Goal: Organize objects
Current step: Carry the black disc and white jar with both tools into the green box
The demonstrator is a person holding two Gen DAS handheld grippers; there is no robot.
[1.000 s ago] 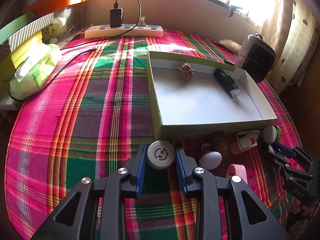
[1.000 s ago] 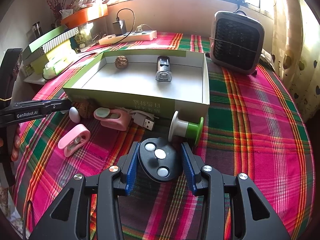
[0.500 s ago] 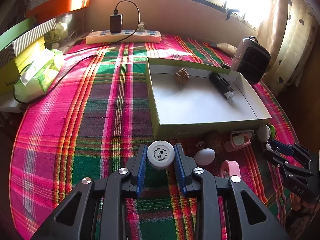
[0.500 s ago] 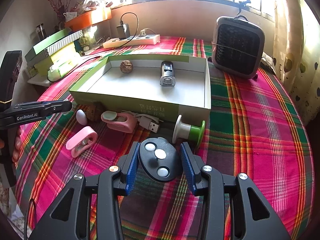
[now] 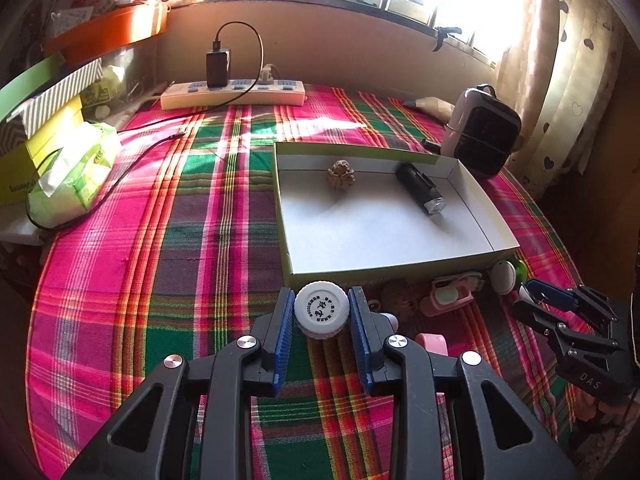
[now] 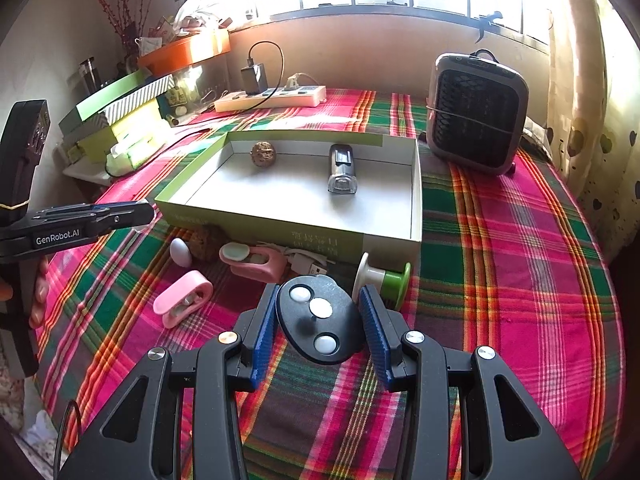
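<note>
My left gripper (image 5: 321, 297) is shut on a small white bottle (image 5: 322, 312) with a printed round cap, held just in front of the shallow green box (image 5: 380, 276). Off to the right, my right gripper (image 6: 319, 292) is shut on a black oval remote (image 6: 320, 320) with three white buttons, near the box's front right corner. Inside the box (image 6: 260, 224) lie a walnut (image 6: 263, 154) and a black torch (image 6: 342, 168). Along the box's front sit a white egg shape (image 6: 180, 252), another walnut (image 6: 206, 240), two pink clips (image 6: 252, 258), a USB plug (image 6: 312, 266) and a green-and-white spool (image 6: 382, 280).
The round table wears a pink and green plaid cloth (image 5: 132, 280). A small dark heater (image 6: 476, 116) stands behind the box at the right. A power strip (image 5: 232, 94) with a charger lies at the back, with a tissue pack (image 5: 76, 176) and stacked boxes (image 6: 120, 112) on the left.
My left gripper has risen a little with the white bottle still in it. The right gripper, with the remote, has hardly moved.
</note>
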